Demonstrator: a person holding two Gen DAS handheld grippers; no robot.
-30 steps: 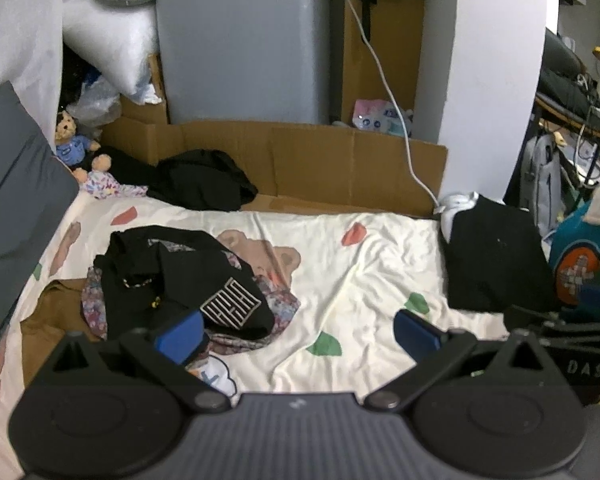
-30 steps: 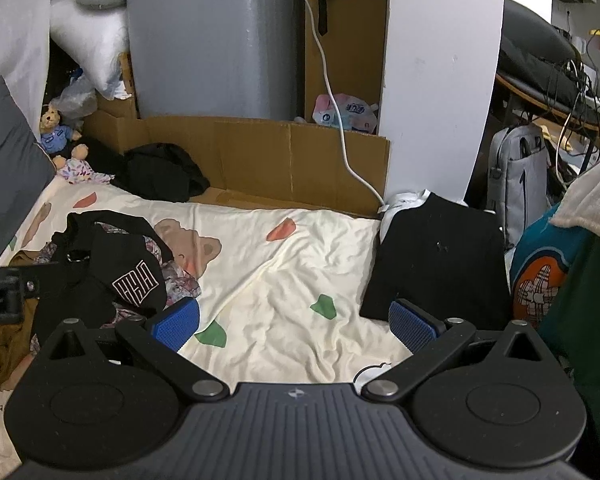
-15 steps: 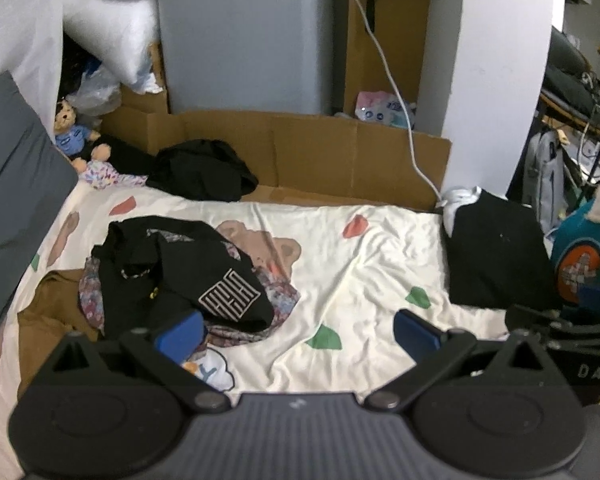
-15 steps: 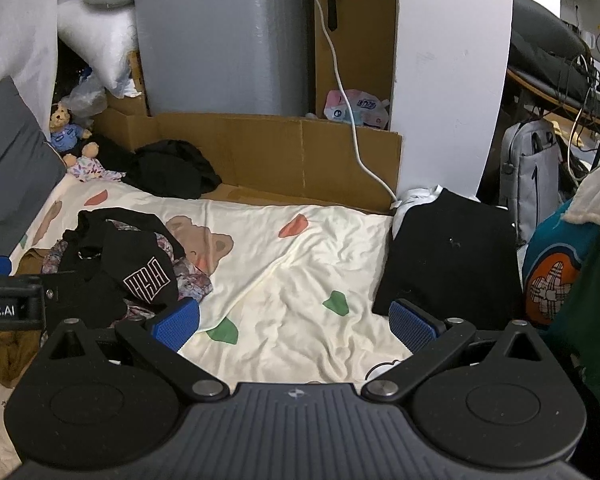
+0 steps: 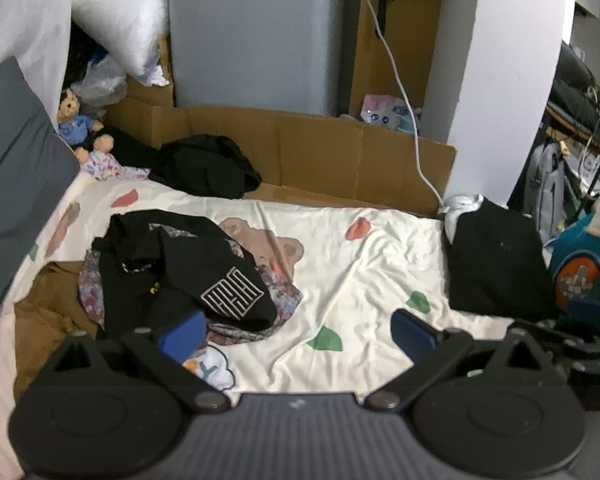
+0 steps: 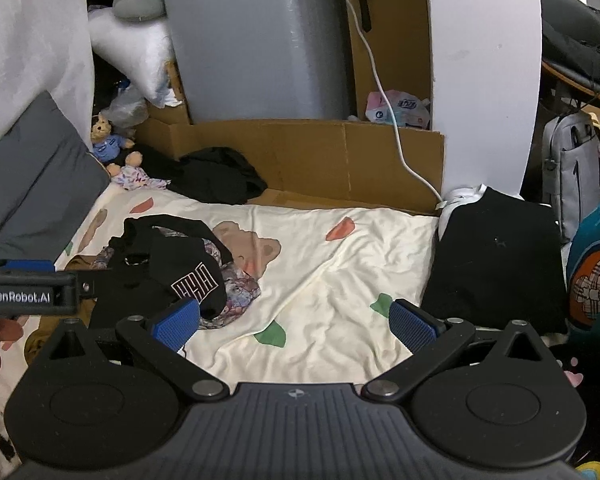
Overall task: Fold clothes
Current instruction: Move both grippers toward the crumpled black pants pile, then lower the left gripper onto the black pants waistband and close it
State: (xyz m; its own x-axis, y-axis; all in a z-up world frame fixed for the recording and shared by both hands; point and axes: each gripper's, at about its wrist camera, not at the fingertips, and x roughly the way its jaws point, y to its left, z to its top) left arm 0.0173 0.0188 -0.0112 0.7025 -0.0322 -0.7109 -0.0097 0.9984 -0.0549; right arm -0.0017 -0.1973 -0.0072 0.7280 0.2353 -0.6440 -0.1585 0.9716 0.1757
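Far left on the bed sheet (image 5: 364, 264), the crumpled clothes pile (image 5: 180, 276) lies ahead and left of my left gripper (image 5: 296, 334), jaws spread wide, empty, its left pad nearly at the pile's near edge. My right gripper (image 6: 294, 322), equally wide and empty, sits farther off. At far right lies a flat folded black garment (image 6: 496, 264). Left is nearer the pile.
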